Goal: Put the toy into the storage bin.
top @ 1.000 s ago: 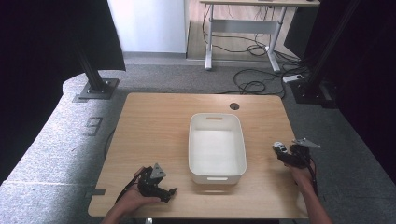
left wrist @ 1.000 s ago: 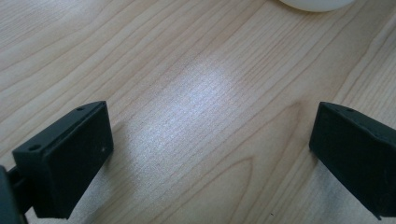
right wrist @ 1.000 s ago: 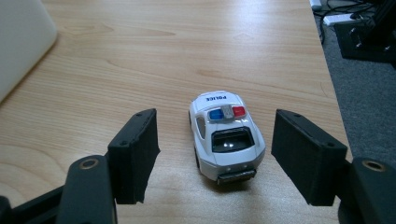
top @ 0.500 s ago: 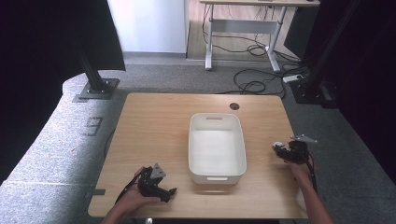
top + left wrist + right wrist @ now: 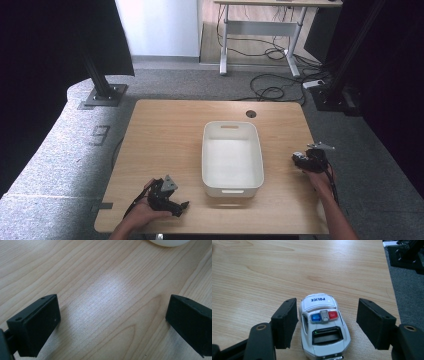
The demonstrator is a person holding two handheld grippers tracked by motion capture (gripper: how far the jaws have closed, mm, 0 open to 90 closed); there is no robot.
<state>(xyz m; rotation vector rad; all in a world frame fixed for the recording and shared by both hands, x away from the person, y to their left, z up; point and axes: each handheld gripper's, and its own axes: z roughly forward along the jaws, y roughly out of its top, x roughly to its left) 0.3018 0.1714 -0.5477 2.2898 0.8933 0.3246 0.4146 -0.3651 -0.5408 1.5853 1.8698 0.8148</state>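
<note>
**Two claws wide, car not yet held**

Your left gripper rests wide open on the table, same as before. Your right gripper has crept nearer the toy police car, jaws wide around it. Squeeze next.

right gripper slides a little nearer the tub

over the last second the right gripper has crept a short way leftward and slightly forward along the surface, so it now sits a touch closer to the right wall of the white tub, though still apart from it. the person's right hand and forearm have followed, angling in a little more from the bottom right corner. in the right gripper view its jaws now stand spread on either side of a white toy police car, the left one just beside the car's flank, the right one farther off.
</note>
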